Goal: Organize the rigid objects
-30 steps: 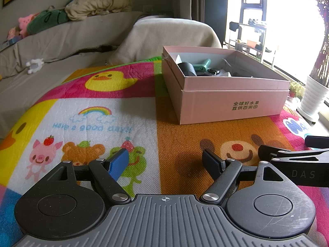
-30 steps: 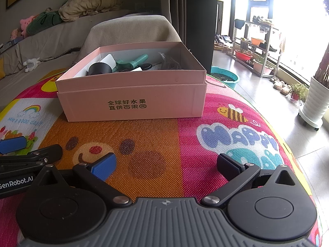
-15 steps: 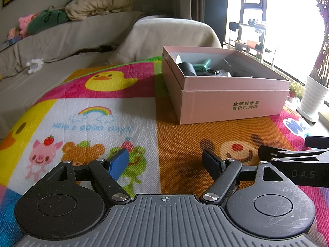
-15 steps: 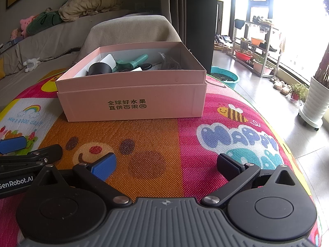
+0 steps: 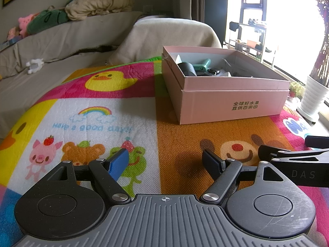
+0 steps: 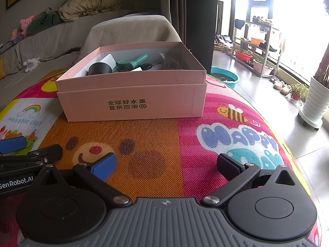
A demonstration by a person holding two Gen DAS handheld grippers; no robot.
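While both of my grippers hover low over the cartoon play mat [image 5: 115,111], neither has hold of anything. Left gripper [image 5: 165,161]: jaws spread wide, blue pad on the left finger, black pad on the right, only the orange mat panel between them. Right gripper [image 6: 166,165]: likewise spread wide and empty, above the boundary of the orange and pink panels; the left gripper's fingers intrude at the near left edge of my right wrist view. Pink cardboard box [image 6: 131,94]: rests on the mat at the far side, well apart from both grippers, open at the top, with dark printed characters on its near wall. Contents: a black cylindrical object [image 6: 99,69] at the left, a teal-handled tool [image 6: 133,61] just beside it, a white card-like piece behind them; further small items are too jumbled for me to identify. Background: a covered sofa [image 5: 61,41] to the far left, a white plant pot [image 6: 314,103] on the tiled floor to the right.
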